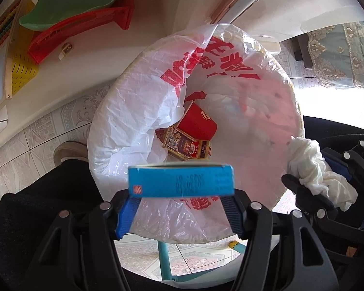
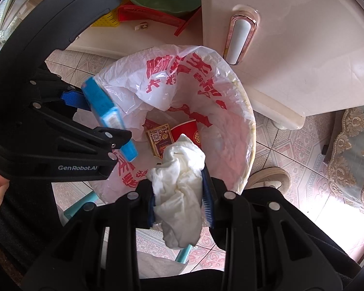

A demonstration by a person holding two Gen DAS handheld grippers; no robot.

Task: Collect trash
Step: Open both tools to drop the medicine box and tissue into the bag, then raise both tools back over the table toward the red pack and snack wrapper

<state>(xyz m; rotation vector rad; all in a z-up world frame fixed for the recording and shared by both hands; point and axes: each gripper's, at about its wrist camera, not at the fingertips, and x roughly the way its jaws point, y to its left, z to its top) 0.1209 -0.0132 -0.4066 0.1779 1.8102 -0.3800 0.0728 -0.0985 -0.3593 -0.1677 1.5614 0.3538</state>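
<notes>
A flat blue cardboard box point(image 1: 181, 180) is clamped endwise between the left gripper point(image 1: 181, 208) fingers, a crumpled white tissue point(image 2: 179, 189) between the right gripper point(image 2: 179, 201) fingers, both held above the plastic-lined white bin point(image 2: 251, 131) below them, presumably for dropping.

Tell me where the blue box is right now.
The blue box is clamped in the left gripper, hanging over the near rim of the bin.
</notes>
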